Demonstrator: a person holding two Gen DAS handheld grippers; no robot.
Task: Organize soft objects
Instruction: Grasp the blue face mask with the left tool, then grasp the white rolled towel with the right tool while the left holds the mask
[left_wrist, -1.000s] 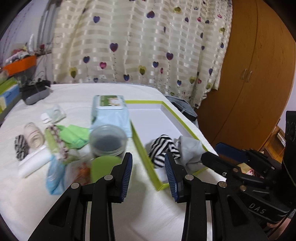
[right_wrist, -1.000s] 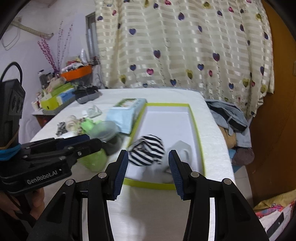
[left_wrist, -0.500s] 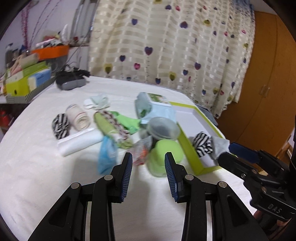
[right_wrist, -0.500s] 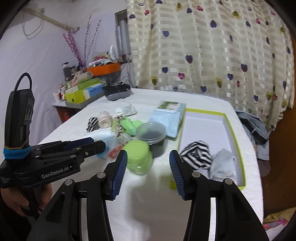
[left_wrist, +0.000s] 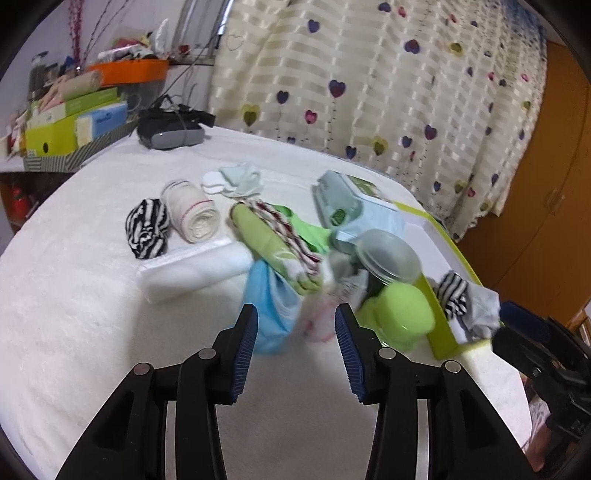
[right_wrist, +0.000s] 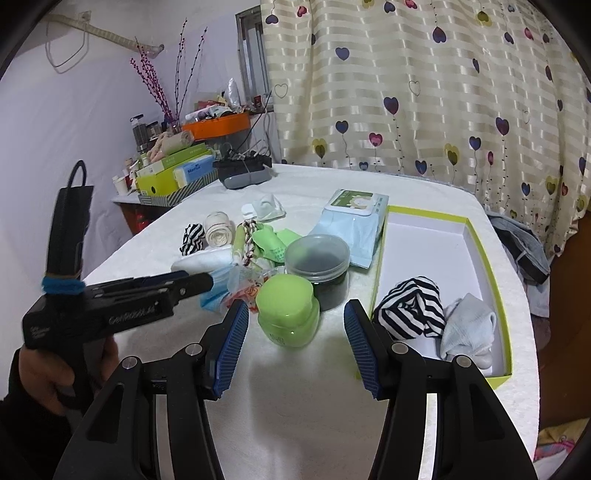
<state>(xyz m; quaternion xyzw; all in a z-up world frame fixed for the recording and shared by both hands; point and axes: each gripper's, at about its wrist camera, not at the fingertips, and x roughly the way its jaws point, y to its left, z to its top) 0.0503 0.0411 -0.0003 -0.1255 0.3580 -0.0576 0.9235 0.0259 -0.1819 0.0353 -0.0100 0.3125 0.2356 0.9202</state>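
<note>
1. So, my left gripper (left_wrist: 293, 332) hung over the white table (left_wrist: 74, 332) with its jaws apart, just widened, nothing gripped; a blue packet (left_wrist: 271, 299) and a blurry pinkish wrapper (left_wrist: 317, 314) lay just past the tips.
2. My right gripper (right_wrist: 293, 332) was released too, jaws just spread, empty, with a green jar (right_wrist: 288, 310) sitting beyond them.
3. A striped sock (right_wrist: 410, 310) and a grey sock (right_wrist: 467, 328) sat touching in the near end of the box (right_wrist: 498, 295).
4. Another striped roll (left_wrist: 147, 227), a cream roll (left_wrist: 192, 212) and a white towel (left_wrist: 192, 267) were out on the table, left of the pile.
</note>
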